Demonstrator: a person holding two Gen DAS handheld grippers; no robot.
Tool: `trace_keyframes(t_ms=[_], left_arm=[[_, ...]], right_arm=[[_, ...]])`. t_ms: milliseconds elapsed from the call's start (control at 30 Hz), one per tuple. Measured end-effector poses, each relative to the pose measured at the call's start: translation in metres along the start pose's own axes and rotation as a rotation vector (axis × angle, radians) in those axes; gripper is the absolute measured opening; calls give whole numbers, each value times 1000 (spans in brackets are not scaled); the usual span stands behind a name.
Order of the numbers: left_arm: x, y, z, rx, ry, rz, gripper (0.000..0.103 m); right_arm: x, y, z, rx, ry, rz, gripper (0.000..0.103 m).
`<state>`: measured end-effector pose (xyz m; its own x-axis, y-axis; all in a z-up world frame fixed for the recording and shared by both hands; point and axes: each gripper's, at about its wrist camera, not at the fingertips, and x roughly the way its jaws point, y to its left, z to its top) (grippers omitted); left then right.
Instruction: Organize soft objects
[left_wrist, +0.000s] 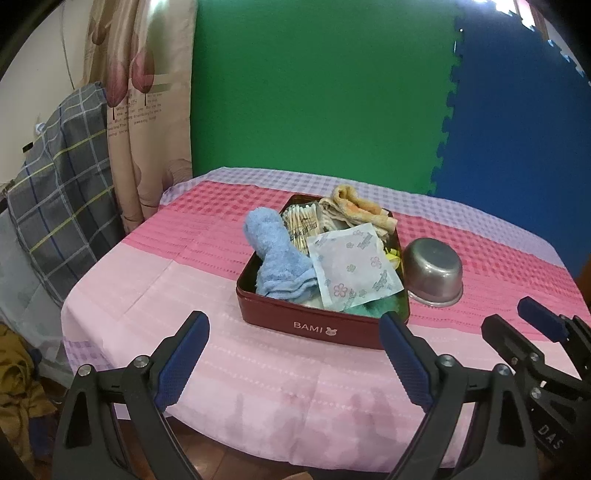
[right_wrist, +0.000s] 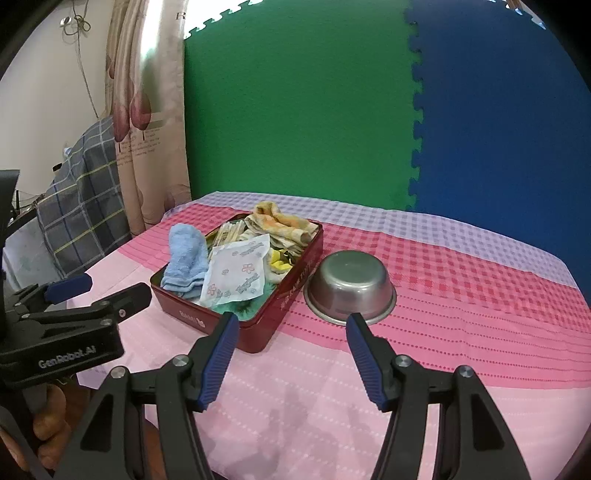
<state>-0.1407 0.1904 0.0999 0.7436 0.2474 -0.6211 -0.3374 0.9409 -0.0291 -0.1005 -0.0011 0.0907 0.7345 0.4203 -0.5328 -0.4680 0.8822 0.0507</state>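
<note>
Both are just hanging in the air side by side, tilted downward, nothing in either one. The left hand-held gripper (left_wrist: 293, 325), black with ribbed blue pads, has its jaws spread really wide. The right hand-held gripper (right_wrist: 291, 326), same black-and-blue build, is parted too, only less so. Fingers (right_wrist: 46, 435) of the person's left hand wrap the left one's handle.

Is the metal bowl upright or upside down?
Upside down: the metal bowl shows its flat base on top, and its rim rests on the tablecloth.
</note>
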Motion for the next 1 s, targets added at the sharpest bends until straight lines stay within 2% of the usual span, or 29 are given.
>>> trace_keyframes(t_ms=[500, 600, 1000], left_arm=[[3, -11, -5, 52, 21, 5, 91], [6, -11, -6, 53, 31, 4, 94], [21, -21, -15, 105, 106, 2, 95]], right_arm=[[-1, 1, -3, -3, 3, -5, 62], [-1, 0, -4, 4, 4, -8, 62], [12, -2, -15, 9, 46, -7, 63]])
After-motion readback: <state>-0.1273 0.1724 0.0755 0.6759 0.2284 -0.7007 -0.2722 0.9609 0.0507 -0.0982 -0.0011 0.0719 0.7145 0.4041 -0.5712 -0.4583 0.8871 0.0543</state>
